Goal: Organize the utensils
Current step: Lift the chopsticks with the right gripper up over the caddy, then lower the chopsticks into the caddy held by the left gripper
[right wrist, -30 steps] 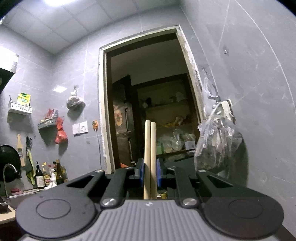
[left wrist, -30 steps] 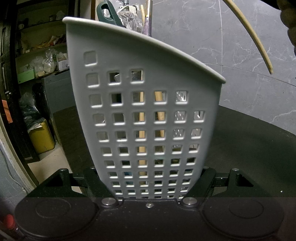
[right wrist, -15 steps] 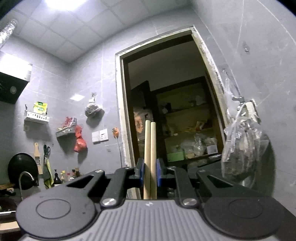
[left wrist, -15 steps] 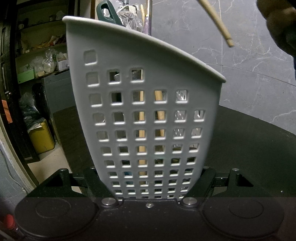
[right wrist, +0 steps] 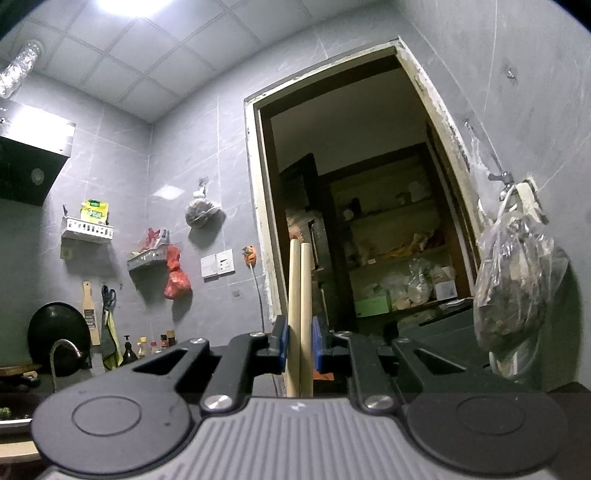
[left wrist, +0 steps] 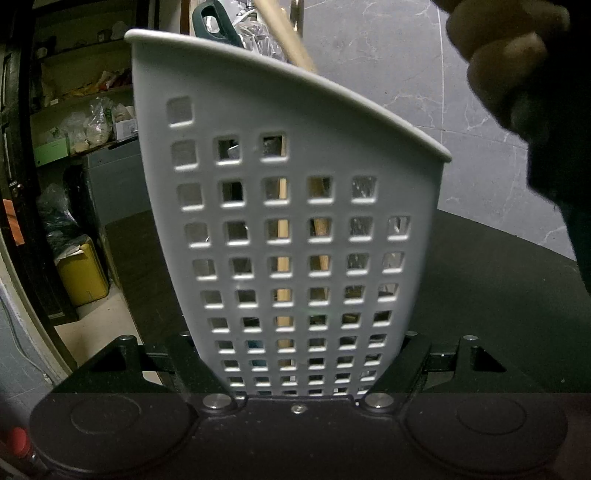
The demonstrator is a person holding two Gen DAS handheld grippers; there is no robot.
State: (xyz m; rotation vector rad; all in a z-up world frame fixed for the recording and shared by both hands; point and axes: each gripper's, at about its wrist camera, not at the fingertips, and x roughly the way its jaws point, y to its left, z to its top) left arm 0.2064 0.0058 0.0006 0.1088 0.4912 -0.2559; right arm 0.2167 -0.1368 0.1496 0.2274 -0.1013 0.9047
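the chopsticks have swung from the upper right down to the holder rim.

There is one white plastic basket with square holes. Two light wooden chopsticks stand side by side in the right wrist view. One dark green plastic handle with a hole pokes out of the top of the basket. Two wooden sticks show through the holes. I can see one hand. One clear plastic bag hangs on the wall. Two small white wall shelves hang there too.
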